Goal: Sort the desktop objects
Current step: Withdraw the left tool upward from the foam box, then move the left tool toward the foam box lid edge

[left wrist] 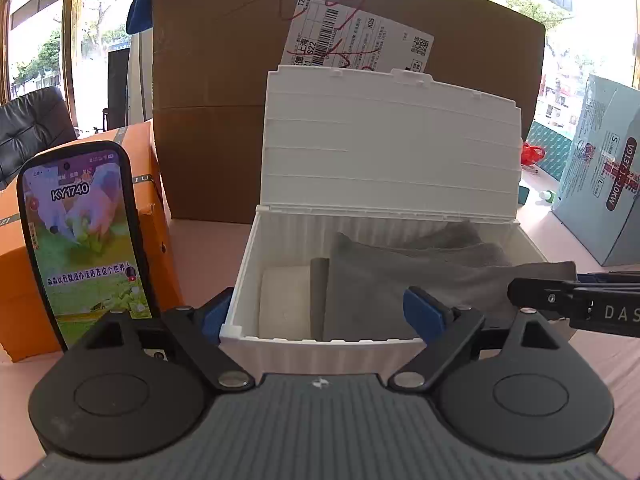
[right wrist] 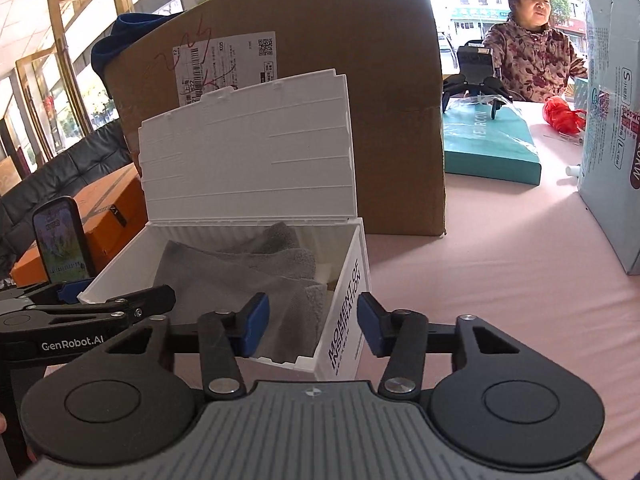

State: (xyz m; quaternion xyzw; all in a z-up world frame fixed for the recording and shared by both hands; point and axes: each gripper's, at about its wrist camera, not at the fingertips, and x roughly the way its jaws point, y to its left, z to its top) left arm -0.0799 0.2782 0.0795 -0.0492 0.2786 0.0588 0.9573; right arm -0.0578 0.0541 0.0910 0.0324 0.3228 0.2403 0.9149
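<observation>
Here the white storage box [left wrist: 320, 350] stands on the pink table [right wrist: 500, 280], its lid [left wrist: 392, 140] raised upright at the back. Inside lies a grey cloth [left wrist: 380, 288], and one corner hangs over the right wall. My left gripper [left wrist: 320, 316] is spread wide around the front left corner of the box, one pad outside, one over the cloth, not pressing. My right gripper [right wrist: 312, 326] straddles the right wall of the box with its jaws narrower; I cannot tell if the pads touch. Behind the box stands a big cardboard box [left wrist: 224, 120], and to the left a phone [left wrist: 80, 236] leans on an orange box [left wrist: 16, 248].
</observation>
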